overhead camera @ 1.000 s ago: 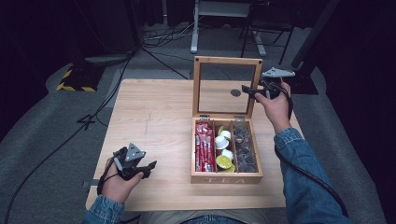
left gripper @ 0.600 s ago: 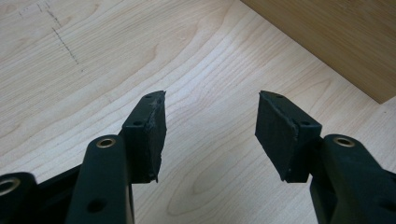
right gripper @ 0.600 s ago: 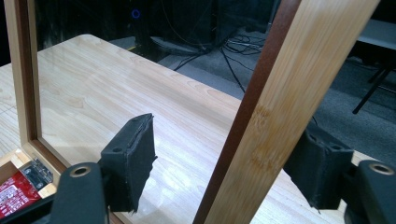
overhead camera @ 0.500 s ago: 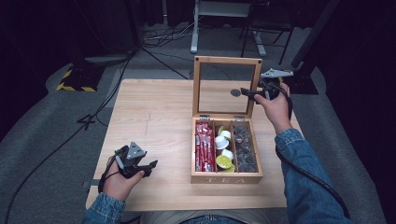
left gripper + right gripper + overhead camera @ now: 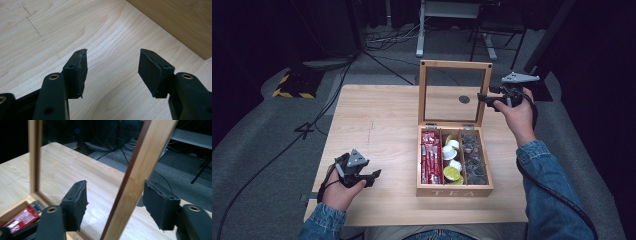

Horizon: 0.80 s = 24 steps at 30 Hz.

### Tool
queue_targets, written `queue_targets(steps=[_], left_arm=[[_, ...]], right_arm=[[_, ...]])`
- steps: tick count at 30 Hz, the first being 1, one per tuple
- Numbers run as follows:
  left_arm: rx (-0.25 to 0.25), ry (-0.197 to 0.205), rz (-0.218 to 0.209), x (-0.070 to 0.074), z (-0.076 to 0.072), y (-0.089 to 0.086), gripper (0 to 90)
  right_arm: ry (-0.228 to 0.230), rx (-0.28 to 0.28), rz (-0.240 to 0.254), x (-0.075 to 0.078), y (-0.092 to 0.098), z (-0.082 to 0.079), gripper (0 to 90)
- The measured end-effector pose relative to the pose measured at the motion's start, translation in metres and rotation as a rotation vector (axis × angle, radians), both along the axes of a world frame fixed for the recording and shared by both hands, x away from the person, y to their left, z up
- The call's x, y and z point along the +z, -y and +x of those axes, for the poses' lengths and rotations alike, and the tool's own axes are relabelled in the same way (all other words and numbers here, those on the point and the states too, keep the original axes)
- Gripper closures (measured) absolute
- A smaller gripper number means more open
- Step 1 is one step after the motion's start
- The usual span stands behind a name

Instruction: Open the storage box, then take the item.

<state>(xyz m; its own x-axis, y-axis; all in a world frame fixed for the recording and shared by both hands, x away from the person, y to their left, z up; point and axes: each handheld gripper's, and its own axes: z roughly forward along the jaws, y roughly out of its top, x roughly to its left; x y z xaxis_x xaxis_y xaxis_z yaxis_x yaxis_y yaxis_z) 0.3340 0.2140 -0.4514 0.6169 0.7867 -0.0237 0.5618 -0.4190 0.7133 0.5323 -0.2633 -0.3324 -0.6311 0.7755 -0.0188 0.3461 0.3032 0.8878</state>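
the right gripper [image 5: 115,202] is straddling the tea box's upright lid [image 5: 140,170], jaws spread; the left gripper [image 5: 112,67] is hovering wide open over the table [image 5: 105,32].

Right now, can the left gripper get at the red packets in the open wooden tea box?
Probably yes. The left gripper is open over bare table, and the box's glass-paned lid stands upright, so the red packets in the wooden tea box's left compartment lie uncovered. The right gripper straddles the lid's frame.

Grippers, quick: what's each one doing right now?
Left hand-held gripper: open, empty, over bare table.
Right hand-held gripper: open, jaws either side of the tea box's lid frame, not clamped.
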Motion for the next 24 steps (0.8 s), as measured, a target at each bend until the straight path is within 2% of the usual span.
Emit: queue_targets(steps=[4,5,6,11,13,20,24], left_arm=[[-0.014,0.004,-0.001,0.004,0.000,0.003,40.5],[-0.018,0.008,0.005,0.004,0.000,0.003,40.5],[-0.018,-0.001,-0.002,0.005,-0.001,0.003,40.4],[-0.025,0.009,-0.003,0.007,-0.001,0.003,40.3],[-0.027,0.008,-0.003,0.007,-0.001,0.004,40.3],[-0.038,0.005,0.001,0.006,-0.001,0.007,40.4],[-0.040,0.004,0.008,0.006,-0.001,0.007,40.2]], right_arm=[[0.014,0.027,0.019,0.011,-0.001,-0.016,38.0],[0.014,0.027,0.019,0.011,-0.001,-0.016,38.0],[0.009,0.027,0.023,0.013,-0.001,-0.020,37.4],[-0.001,0.053,0.043,0.020,-0.004,-0.038,38.0],[-0.004,0.075,0.053,0.022,-0.007,-0.048,40.8],[0.004,0.160,0.072,0.025,-0.019,-0.079,43.8],[-0.008,0.195,0.079,0.022,-0.026,-0.095,44.3]])
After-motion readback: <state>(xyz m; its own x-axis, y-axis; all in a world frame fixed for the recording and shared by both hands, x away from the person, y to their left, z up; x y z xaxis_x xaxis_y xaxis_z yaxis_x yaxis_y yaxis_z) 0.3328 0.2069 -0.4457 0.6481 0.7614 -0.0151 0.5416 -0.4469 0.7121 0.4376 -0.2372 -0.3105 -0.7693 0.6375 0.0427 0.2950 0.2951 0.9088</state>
